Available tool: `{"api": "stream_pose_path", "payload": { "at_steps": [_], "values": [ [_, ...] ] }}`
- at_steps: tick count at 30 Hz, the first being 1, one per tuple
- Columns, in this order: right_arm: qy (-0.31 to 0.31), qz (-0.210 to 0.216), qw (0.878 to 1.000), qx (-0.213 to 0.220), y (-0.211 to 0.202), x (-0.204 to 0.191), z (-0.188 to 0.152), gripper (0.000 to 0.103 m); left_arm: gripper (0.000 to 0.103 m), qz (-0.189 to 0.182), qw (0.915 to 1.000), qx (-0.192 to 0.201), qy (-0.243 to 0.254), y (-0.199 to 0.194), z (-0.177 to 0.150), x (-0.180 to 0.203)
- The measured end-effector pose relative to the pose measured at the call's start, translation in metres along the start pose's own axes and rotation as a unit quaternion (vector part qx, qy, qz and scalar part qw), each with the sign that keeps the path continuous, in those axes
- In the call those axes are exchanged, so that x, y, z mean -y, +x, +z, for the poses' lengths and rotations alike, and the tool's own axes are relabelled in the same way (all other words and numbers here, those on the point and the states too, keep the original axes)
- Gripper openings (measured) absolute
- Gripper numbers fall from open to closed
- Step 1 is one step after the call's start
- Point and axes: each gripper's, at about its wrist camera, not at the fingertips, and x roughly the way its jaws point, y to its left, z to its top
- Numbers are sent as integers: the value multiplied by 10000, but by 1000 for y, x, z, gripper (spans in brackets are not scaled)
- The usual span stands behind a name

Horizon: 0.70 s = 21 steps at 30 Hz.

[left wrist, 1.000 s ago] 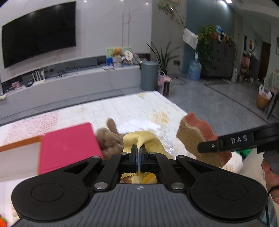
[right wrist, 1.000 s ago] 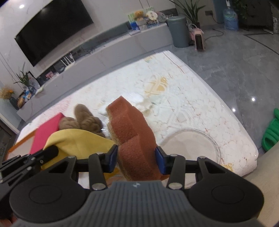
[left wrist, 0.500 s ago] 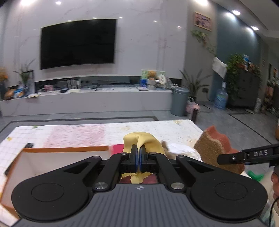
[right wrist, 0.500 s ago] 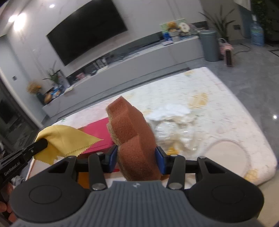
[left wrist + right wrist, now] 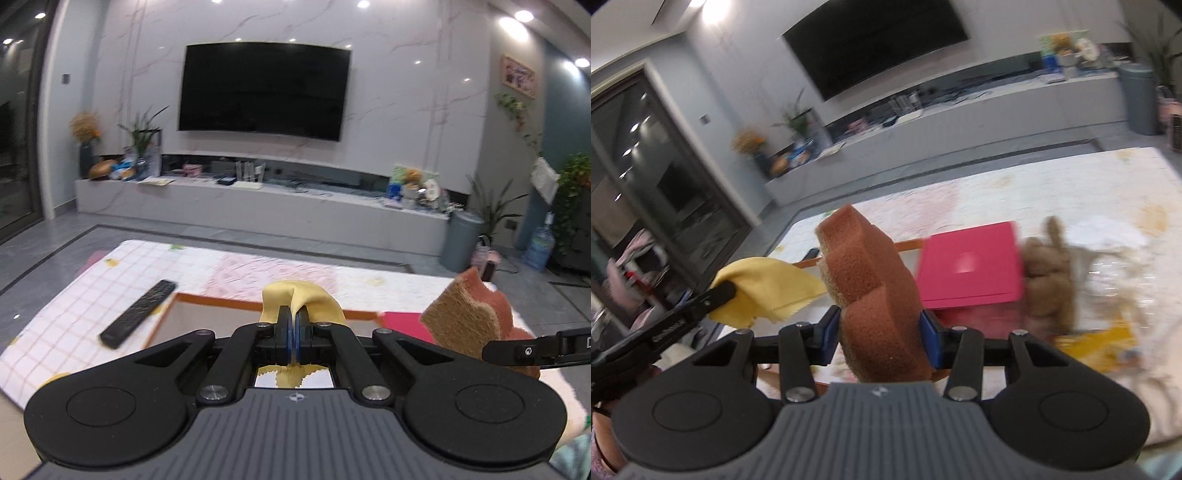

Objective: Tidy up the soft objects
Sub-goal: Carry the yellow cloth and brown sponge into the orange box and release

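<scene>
Both tongs swung left, left [image 5: 294, 334] pinching yellow cloth [image 5: 300, 301], right [image 5: 881, 334] gripping sponge [image 5: 873, 295] above box [image 5: 207, 325].

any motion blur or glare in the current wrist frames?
Left wrist: mostly sharp, yellow cloth and remote crisp; ceiling spotlights glare; fisheye bends the TV. Right wrist: sponge sharp, but plush toy, pink box and background smeared.

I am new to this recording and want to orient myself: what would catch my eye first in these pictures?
First, the brown sponge, clamped upright in the right gripper, fills the centre of the right wrist view. Next, the yellow cloth pinched in the left gripper. Behind them, a bright pink box lies on the mat beside a brown plush toy.
</scene>
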Motion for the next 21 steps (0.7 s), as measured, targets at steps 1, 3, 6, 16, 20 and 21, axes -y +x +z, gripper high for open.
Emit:
{"api": "stream_pose_path", "payload": {
  "at_steps": [1,3,6,16,20,21],
  "values": [
    [-37,61,9999,-74,9,-8,1,45,1,46,10000,-67,4,4,-1,-5],
    [-145,125,9996,-203,29,-22,2,45,1,124,9996,-265,-29,13,-4,-14],
    [-314,96,9987,-399,58,-40,1,45,1,333,9979,-551,10,29,-12,-24],
    [-275,-631,9934,-919,141,-60,-16,45,1,474,9863,-1576,94,75,-39,-43],
    [-279,-940,9892,-1092,156,-56,-21,46,1,402,9789,-1992,224,88,-42,-42],
    [-276,-990,9882,-1134,160,-53,-22,46,1,441,9763,-2101,274,91,-43,-40]
  ]
}}
